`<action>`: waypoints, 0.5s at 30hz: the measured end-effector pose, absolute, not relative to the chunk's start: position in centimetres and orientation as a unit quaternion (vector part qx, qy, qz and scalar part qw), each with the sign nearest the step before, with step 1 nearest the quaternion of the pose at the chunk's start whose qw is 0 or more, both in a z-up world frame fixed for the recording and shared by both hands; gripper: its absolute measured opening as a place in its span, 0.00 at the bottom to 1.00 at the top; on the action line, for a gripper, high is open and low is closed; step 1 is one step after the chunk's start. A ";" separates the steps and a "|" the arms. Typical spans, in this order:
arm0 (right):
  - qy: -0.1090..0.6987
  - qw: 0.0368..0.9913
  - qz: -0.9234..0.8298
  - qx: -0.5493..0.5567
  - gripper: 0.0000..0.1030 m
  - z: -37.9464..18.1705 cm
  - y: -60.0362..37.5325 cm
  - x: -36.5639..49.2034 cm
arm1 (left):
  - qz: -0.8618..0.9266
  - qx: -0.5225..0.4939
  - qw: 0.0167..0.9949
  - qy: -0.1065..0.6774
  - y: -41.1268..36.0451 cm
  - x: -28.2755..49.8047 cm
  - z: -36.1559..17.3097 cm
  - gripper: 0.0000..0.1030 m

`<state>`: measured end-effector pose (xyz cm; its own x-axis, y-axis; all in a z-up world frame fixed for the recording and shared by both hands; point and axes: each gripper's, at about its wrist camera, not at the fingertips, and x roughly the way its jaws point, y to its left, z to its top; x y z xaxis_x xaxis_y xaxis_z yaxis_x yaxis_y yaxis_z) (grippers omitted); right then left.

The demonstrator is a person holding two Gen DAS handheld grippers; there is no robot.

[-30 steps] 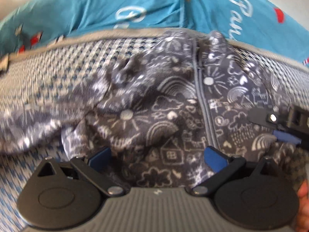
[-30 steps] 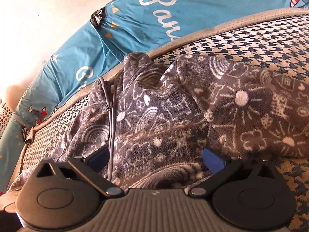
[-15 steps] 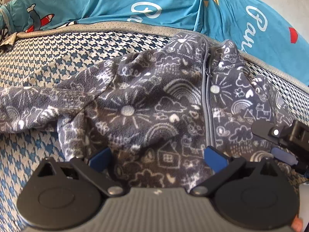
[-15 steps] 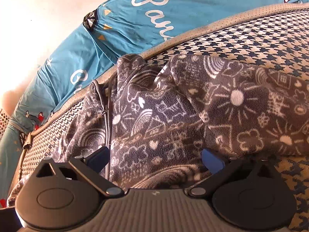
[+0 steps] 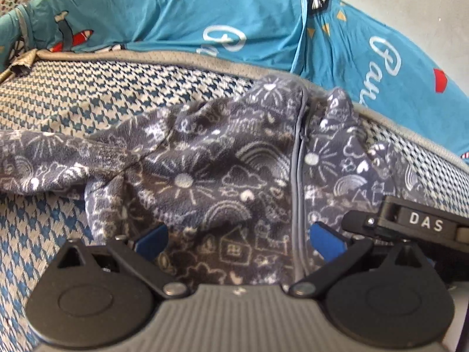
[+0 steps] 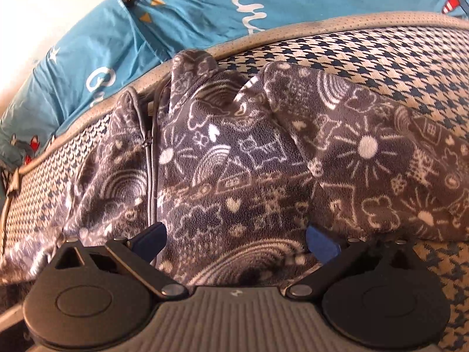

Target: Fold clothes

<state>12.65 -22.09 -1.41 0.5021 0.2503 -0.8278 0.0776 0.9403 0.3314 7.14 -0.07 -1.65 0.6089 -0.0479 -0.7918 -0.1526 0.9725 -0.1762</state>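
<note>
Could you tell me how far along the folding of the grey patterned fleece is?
Early. Done: fleece spread zip-up on the houndstooth mattress. In hand: left claw and right claw, both open, at its near hem. Left: both sleeves lie outspread, no fold visible.

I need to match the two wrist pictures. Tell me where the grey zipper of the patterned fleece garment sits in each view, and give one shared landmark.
Left wrist: the zipper runs top to bottom, right of centre, ending near the right blue pad.
Right wrist: the zipper runs top to bottom, left of centre, ending near the left blue pad.
Shared landmark: the teal bedding with white script beyond the garment.
</note>
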 end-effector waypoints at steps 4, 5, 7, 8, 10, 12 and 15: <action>0.492 0.846 0.047 0.202 0.99 -1.2 -22.4 12.9 | 0.054 -0.119 0.902 0.411 -0.5 6.8 -0.7 1.00; 0.492 0.843 0.051 0.209 0.99 -1.1 -22.6 13.0 | 0.062 -0.118 0.907 0.400 -0.6 6.6 -0.5 1.00; 0.491 0.842 0.060 0.216 0.98 -0.9 -22.7 13.1 | 0.072 -0.115 0.915 0.381 -0.9 6.3 -0.1 1.00; 0.487 0.844 0.066 0.217 0.98 -0.8 -22.8 13.1 | 0.070 -0.116 0.916 0.378 -1.0 6.2 0.1 1.00; 0.481 0.847 0.067 0.216 0.98 -0.6 -22.6 13.0 | 0.066 -0.124 0.917 0.374 -1.1 6.1 0.3 1.00; 0.481 0.849 0.060 0.209 0.98 -0.3 -22.5 13.0 | 0.067 -0.122 0.919 0.369 -1.1 6.0 0.4 1.00; 0.487 0.845 0.060 0.213 0.98 -0.6 -22.5 13.4 | 0.072 -0.113 0.922 0.364 -1.1 6.0 0.7 1.00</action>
